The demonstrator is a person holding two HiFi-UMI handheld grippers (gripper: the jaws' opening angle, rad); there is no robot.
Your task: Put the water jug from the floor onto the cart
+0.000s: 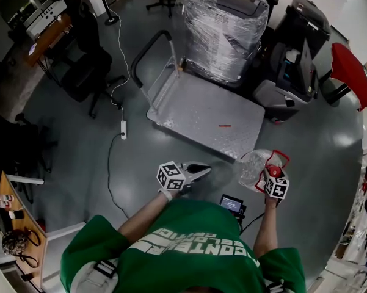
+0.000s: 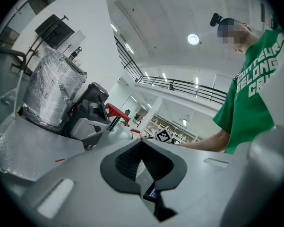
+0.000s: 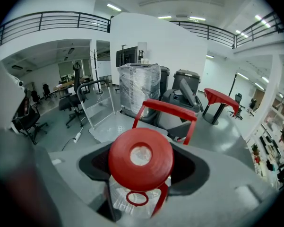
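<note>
The clear water jug with a red cap and a red carry handle hangs in the air just off the near right corner of the cart. My right gripper is shut on the water jug at its neck, angled downward. The cart is a flat grey platform with a black push handle on its left side. My left gripper is held level near the cart's front edge, shut, with nothing between its pads. The cart's deck shows in the left gripper view.
A tall bin wrapped in plastic film stands on the cart's far end. Black machines and a red table crowd the right. A black office chair and a power strip with its cable lie left of the cart.
</note>
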